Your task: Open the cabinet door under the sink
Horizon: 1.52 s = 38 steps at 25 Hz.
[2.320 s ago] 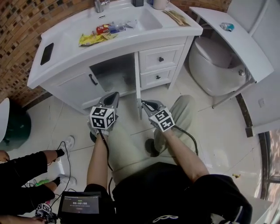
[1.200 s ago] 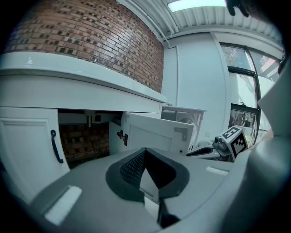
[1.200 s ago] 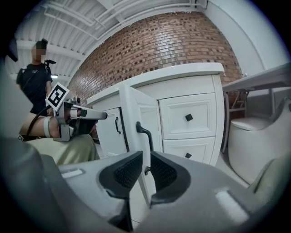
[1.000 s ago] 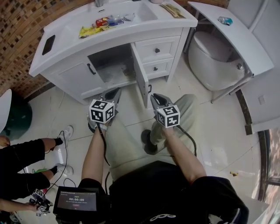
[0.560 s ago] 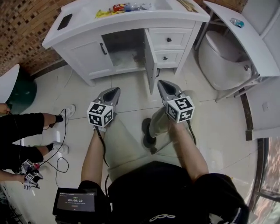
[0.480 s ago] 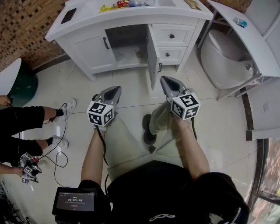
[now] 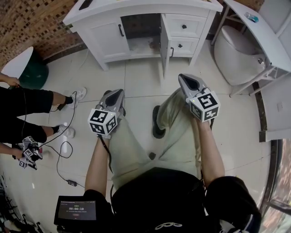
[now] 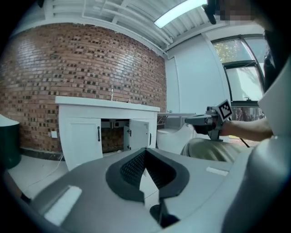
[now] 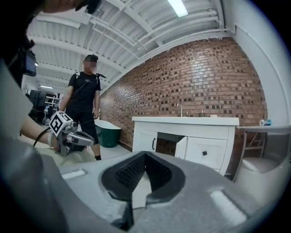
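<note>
- The cabinet door (image 7: 163, 43) is under the countertop of the white vanity cabinet (image 7: 145, 7). It stands at the right side of the dark open compartment, next to the drawer stack.
- Door orientation: the long axis is upright. The panel is swung out roughly square to the cabinet front, with its free edge toward the person. The head view shows it edge-on.
- The door's dark handle appears to sit on the face turned toward the drawers, but it is too small to confirm.
- Doors: two. One is open. The closed door (image 7: 109, 38) is to the left of the compartment and has a dark vertical handle.
- There are two drawers (image 7: 187, 25), one above the other, each with one dark knob.
- There are two grippers, each carrying one marker cube.
- The left gripper (image 7: 117, 94) is over the person's left thigh and points toward the cabinet, well apart from it. Its jaws meet at the tips with nothing between them.
- The right gripper (image 7: 185, 79) is above the right knee and points toward the open door, well apart from it. Its jaws are fully closed and empty.
- One white toilet (image 7: 234, 50) stands to the right of the cabinet.
</note>
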### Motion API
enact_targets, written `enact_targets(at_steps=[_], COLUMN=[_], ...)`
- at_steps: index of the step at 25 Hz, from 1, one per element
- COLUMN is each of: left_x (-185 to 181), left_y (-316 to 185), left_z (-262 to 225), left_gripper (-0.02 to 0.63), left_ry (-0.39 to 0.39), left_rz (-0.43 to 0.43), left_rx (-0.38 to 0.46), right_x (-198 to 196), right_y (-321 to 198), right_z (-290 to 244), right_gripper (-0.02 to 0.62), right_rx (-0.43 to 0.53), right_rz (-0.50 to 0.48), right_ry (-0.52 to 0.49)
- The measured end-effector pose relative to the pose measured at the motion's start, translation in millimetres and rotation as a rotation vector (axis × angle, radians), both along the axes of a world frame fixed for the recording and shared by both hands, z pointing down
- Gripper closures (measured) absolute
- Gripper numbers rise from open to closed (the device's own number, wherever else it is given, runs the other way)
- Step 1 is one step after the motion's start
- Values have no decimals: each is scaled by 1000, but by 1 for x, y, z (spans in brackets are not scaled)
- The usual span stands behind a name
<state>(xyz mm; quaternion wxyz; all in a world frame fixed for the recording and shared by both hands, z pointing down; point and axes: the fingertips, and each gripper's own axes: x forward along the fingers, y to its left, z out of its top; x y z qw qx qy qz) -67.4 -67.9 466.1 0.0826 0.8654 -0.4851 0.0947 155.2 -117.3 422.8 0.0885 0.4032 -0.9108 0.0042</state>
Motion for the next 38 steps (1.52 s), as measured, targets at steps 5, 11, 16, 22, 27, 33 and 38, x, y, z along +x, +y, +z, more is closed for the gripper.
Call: enact_targets(at_steps=[5,11,16,22,27,33,38], left_x=[-30,-60,-49,-20,-27,-23,-17], left_y=[42,72,79,89,87,85,81], left_z=[-26,-42,-12,-1,-11,-13,-9], left_gripper=[591,591,591,591,590,589,591], left_ry=[51,98,-14,-89,-3,-9,-25], left_rz=[-89,-161,-153,-35,-40,-36,-30], left_rx=[41,97,32,30,47,57,42], right_x=[-17,-47,-75,-105,-118,-105,-99], right_y=[31,56,76,86,88,79,75], right_z=[5,16,25,54,60,57,56], right_gripper=[603,603,603,603,603,603,603], right_rx=[-42,-140,-137,-89,-89,-116,-128], right_rz=[-57,-201,-276,-297,-321,-292,-277], right_ry=[-69,-138,-67,112,167,102,84])
